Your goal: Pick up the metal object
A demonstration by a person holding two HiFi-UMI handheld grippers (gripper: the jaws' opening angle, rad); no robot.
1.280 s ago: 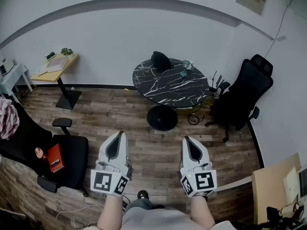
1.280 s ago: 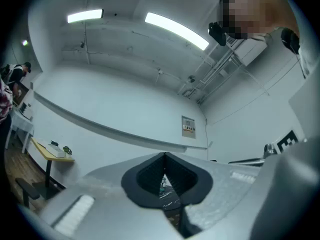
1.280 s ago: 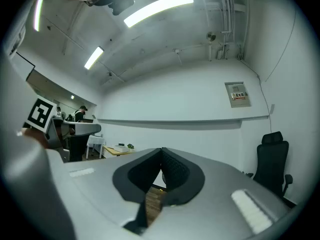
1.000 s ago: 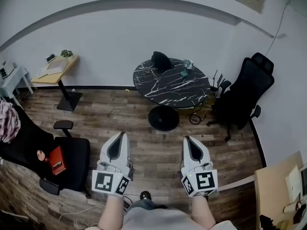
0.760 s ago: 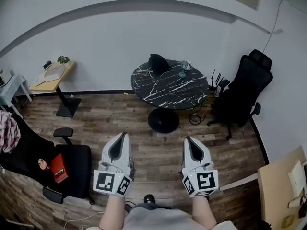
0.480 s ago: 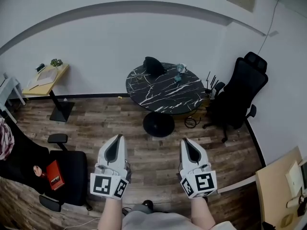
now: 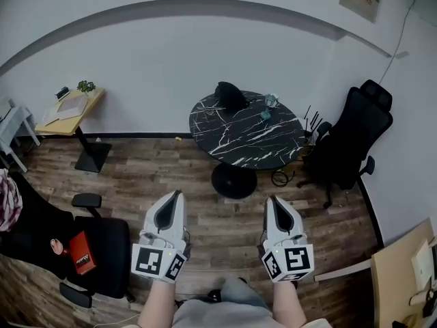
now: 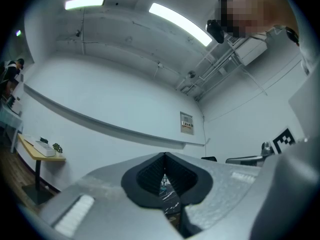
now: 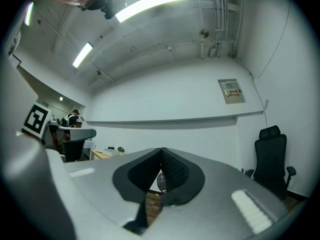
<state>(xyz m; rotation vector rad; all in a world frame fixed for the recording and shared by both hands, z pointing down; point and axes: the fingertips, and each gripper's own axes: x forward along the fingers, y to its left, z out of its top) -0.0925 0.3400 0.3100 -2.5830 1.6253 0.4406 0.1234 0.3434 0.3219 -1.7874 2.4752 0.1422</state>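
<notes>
A round black marble table [image 7: 247,130] stands across the wooden floor, by the far wall. On its far side lie a black bag-like lump [image 7: 229,96] and two small pale objects [image 7: 268,108], too small to tell apart; through the left jaws the table top [image 8: 169,200] also shows. My left gripper [image 7: 178,194] [image 8: 165,154] and right gripper [image 7: 273,199] [image 9: 161,149] are held side by side low in front of me, well short of the table. Both are shut with nothing between the pads.
A black office chair [image 7: 355,135] stands right of the table, with cables [image 7: 281,178] on the floor by the table's base. Another black chair [image 7: 89,241] holding a red book [image 7: 82,253] is at my left. A wooden side table [image 7: 72,104] stands far left, a desk corner [image 7: 403,265] at bottom right.
The head view has swayed, so the table and chairs shift slightly. Both grippers keep their place and stay shut. A knee now shows at the bottom.
</notes>
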